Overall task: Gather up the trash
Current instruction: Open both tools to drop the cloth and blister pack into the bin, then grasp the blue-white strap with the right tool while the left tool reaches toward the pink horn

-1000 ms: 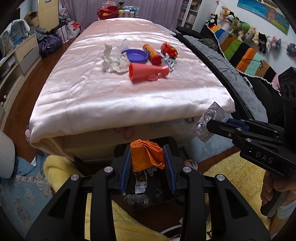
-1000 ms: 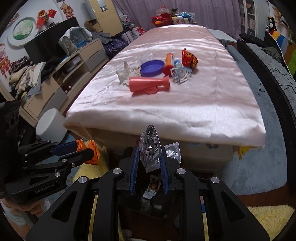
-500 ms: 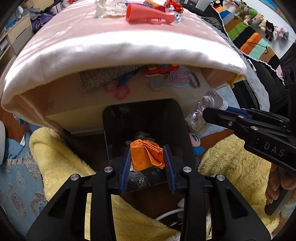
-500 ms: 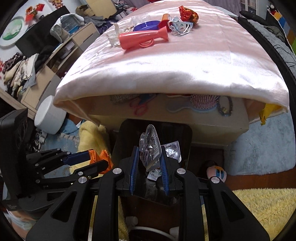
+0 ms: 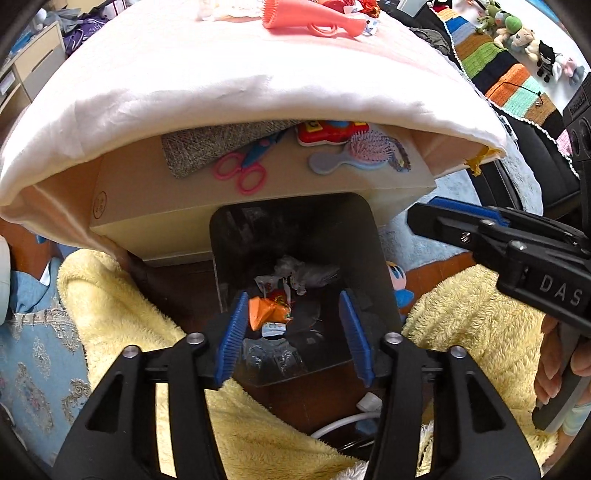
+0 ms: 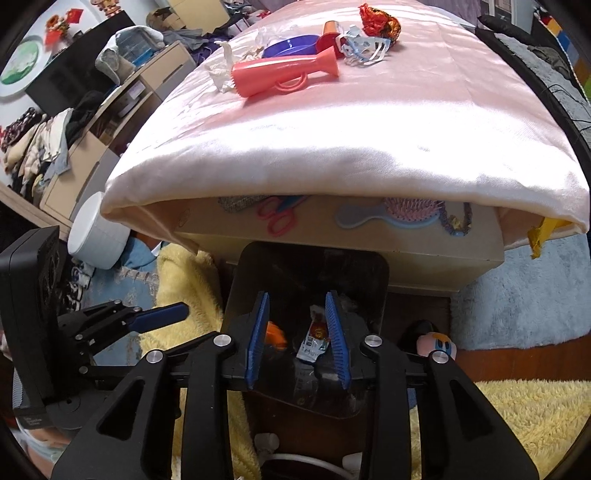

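A black trash bin (image 5: 364, 236) stands on the floor against the table's front; it also shows in the right wrist view (image 6: 380, 273). My left gripper (image 5: 293, 330) is open and empty above the bin. An orange wrapper (image 5: 266, 312) lies inside among other wrappers. My right gripper (image 6: 297, 341) is open and empty over the same bin, with a printed wrapper (image 6: 314, 341) and the orange wrapper (image 6: 277, 334) below it. On the pink cloth are a crumpled white tissue (image 6: 221, 72), a clear plastic piece (image 6: 364, 46) and a red-gold wrapper (image 6: 380, 18).
The pink-covered table (image 6: 351, 122) also holds a coral toy horn (image 6: 284, 72), a blue dish (image 6: 290, 46) and an orange can (image 6: 328, 31). Yellow fluffy rugs (image 5: 122, 306) flank the bin. A white cable (image 5: 343, 424) lies on the floor nearby.
Both grippers have opened. The orange wrapper has dropped from the left gripper and the clear blister pack from the right gripper, into the bin.
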A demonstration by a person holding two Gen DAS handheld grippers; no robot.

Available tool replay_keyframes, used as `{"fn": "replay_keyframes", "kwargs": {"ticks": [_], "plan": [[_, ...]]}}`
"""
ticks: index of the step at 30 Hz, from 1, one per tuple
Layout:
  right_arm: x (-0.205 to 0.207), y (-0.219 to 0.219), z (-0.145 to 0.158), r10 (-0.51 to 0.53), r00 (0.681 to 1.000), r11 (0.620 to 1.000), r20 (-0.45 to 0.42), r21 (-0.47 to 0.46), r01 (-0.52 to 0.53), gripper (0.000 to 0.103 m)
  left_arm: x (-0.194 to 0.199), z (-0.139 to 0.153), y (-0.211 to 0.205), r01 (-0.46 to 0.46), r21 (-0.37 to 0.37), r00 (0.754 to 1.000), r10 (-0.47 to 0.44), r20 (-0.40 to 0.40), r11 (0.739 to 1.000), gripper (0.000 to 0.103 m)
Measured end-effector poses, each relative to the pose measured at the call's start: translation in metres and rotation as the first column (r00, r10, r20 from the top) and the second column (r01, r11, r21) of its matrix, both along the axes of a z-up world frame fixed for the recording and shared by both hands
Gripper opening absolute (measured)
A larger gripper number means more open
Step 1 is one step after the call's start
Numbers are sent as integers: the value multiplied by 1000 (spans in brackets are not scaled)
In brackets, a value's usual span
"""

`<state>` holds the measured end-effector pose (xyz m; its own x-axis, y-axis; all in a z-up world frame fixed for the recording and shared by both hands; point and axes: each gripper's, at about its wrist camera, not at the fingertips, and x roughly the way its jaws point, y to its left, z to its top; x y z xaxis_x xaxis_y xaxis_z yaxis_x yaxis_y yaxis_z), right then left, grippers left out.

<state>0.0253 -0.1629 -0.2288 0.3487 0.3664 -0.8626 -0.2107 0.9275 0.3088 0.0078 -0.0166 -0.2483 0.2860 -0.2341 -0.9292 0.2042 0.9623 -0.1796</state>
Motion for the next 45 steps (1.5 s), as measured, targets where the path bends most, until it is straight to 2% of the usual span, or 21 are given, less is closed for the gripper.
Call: {"fn": "replay_keyframes", "kwargs": {"ticks": [1, 2, 5, 6, 9, 10, 20, 32, 34, 36, 39, 45], "plan": [[0, -3, 2, -7, 1000, 1000, 5, -2, 7, 35, 1, 2, 1, -3, 6, 1000, 3, 7, 1000, 58], [1, -6, 4, -16, 1000, 1000, 12, -4, 16, 41, 1, 5, 3, -7, 11, 1000, 7, 17, 1000, 64], [3, -19, 14, -60, 997, 998, 49, -17, 61, 72, 2, 17, 10, -28, 21, 998, 27, 54, 999, 80], [4, -24, 19, -78, 995, 997, 63, -25, 79, 83, 3, 22, 13, -37, 22, 997, 36, 67, 999, 82], [8, -39, 32, -126, 986, 990, 109, -49, 131, 94, 7, 38, 19, -64, 24, 992, 61, 108, 998, 89], [10, -43, 36, -138, 983, 988, 119, -52, 145, 95, 9, 43, 21, -72, 24, 990, 68, 123, 997, 91], [47, -67, 69, -173, 963, 981, 205, -53, 188, 96, 45, 80, 19, -78, 22, 976, 72, 204, 997, 93], [120, -56, 75, -156, 964, 987, 215, -13, 162, 95, 113, 95, 6, -50, 9, 972, 46, 229, 999, 93], [133, -52, 74, -144, 966, 989, 217, -13, 150, 89, 124, 94, 5, -48, 6, 972, 46, 229, 999, 93], [146, -47, 72, -129, 970, 991, 204, -11, 134, 79, 133, 91, 3, -44, 6, 973, 41, 226, 999, 93], [163, -39, 65, -108, 977, 993, 185, -17, 113, 73, 146, 85, -3, -31, 13, 976, 27, 217, 999, 93], [187, -27, 50, -84, 986, 996, 144, -18, 87, 72, 164, 74, -13, -1, 13, 980, -2, 199, 1000, 93]]}}
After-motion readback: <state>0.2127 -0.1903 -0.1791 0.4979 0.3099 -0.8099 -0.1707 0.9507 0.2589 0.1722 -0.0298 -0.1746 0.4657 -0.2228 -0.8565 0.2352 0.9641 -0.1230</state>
